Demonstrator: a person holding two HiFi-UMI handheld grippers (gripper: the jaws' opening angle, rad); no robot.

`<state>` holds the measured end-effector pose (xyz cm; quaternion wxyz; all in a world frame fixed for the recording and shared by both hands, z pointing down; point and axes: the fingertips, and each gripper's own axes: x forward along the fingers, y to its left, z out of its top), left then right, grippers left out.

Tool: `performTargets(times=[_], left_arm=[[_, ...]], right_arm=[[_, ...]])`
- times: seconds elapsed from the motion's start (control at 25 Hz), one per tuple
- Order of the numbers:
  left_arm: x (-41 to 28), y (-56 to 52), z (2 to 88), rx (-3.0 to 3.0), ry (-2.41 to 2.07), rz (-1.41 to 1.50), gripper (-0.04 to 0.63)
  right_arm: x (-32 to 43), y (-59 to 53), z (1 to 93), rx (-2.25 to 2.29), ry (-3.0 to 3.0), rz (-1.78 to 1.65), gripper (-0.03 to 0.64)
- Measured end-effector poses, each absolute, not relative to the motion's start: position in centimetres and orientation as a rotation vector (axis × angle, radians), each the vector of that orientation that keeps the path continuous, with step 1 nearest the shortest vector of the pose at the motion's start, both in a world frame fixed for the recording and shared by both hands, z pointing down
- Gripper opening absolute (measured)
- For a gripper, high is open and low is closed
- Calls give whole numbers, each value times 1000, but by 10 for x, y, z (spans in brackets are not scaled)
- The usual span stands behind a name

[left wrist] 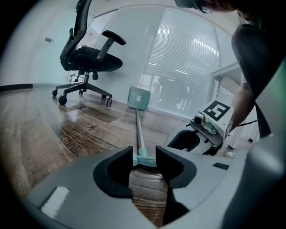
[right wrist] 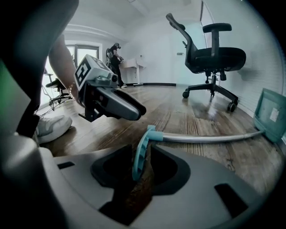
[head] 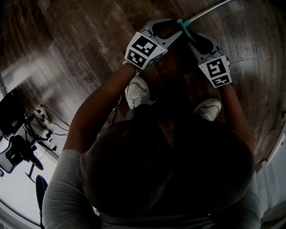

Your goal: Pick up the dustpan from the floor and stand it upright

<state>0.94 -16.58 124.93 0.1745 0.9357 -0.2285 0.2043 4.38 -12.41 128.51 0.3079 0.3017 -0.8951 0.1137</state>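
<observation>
The dustpan lies on the wooden floor: a teal pan (left wrist: 138,97) (right wrist: 271,114) at the far end, a long metal rod (left wrist: 138,129) (right wrist: 210,137) (head: 208,11), and a teal grip (left wrist: 144,159) (right wrist: 139,154) (head: 184,27) at the near end. My left gripper (left wrist: 144,154) (head: 175,30) stands open, the grip's end just in front of its fingertips. My right gripper (right wrist: 142,156) (head: 196,41) is open too; the curved teal grip sits between its jaws with gaps on both sides. Both grippers are low over the floor, side by side, close together.
A black office chair (left wrist: 89,58) (right wrist: 214,56) stands on the floor beyond the dustpan. The person's white shoes (head: 136,89) (head: 208,107) are just behind the grippers. Cables and a power strip (head: 42,118) lie at the left. A person (right wrist: 115,58) stands far off by a desk.
</observation>
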Motion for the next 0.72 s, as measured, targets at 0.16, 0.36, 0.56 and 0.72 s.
performTargets(times=[0.16, 0.36, 0.56, 0.72], left_arm=[[9, -165, 1257, 2644, -635, 598, 147], [5, -164, 1260, 2656, -633, 617, 147], [4, -163, 1250, 2649, -647, 586, 147], [3, -160, 1238, 2649, -660, 580, 147]], right_arm=[[46, -119, 1294, 795, -2340, 303, 97], [44, -119, 1292, 811, -2346, 321, 63], [46, -119, 1280, 848, -2361, 345, 60], [46, -119, 1259, 872, -2386, 361, 58]])
